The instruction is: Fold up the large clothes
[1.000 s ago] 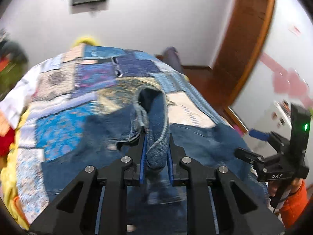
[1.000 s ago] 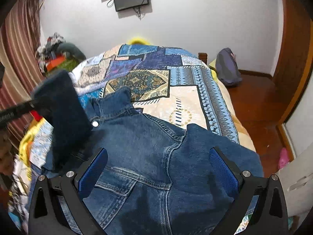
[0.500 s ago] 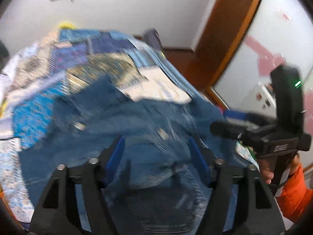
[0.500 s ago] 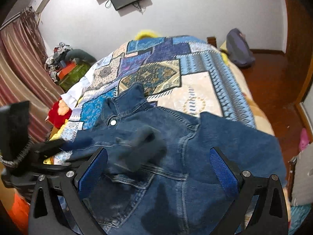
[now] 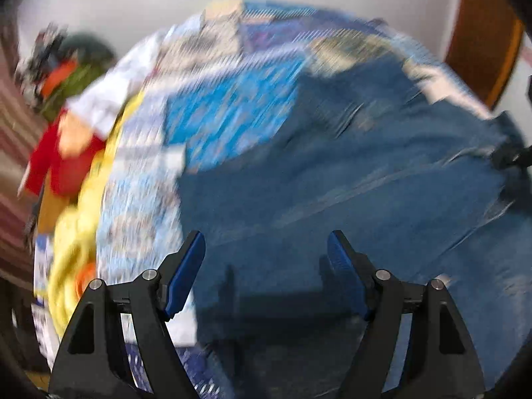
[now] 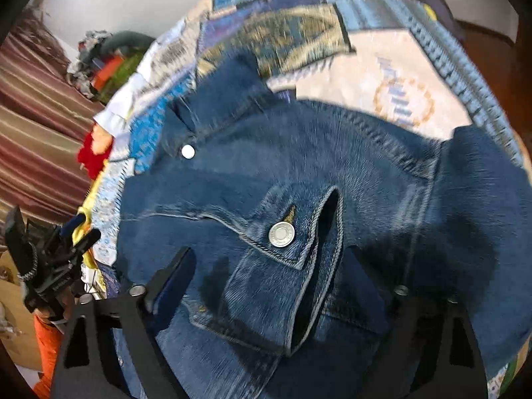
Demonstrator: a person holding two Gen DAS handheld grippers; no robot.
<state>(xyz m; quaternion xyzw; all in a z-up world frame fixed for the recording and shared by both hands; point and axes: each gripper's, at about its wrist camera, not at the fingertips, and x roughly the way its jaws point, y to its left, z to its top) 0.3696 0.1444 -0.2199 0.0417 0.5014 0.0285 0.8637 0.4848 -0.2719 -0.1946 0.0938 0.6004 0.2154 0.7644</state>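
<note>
The dark blue denim jacket (image 6: 332, 173) lies spread flat on my patchwork blue bedspread (image 6: 392, 66), collar toward the white far wall (image 5: 133, 3). A cuffed sleeve (image 6: 289, 266) sits between my right gripper (image 6: 269, 266), whose jaws are closing, unpressed. My left gripper (image 5: 266, 259) is opening, empty, over the jacket's edge.

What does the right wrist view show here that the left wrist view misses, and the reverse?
Right wrist only: the blue denim jacket's cuff with a silver metal button, sharp enough to read; the right gripper, jaws closing around the cuff, not yet pressing.
Left wrist only: the left gripper, jaws opening, nothing gripped.
Both: the jacket on the patchwork bedspread, red cloth at the bed's edge.
</note>
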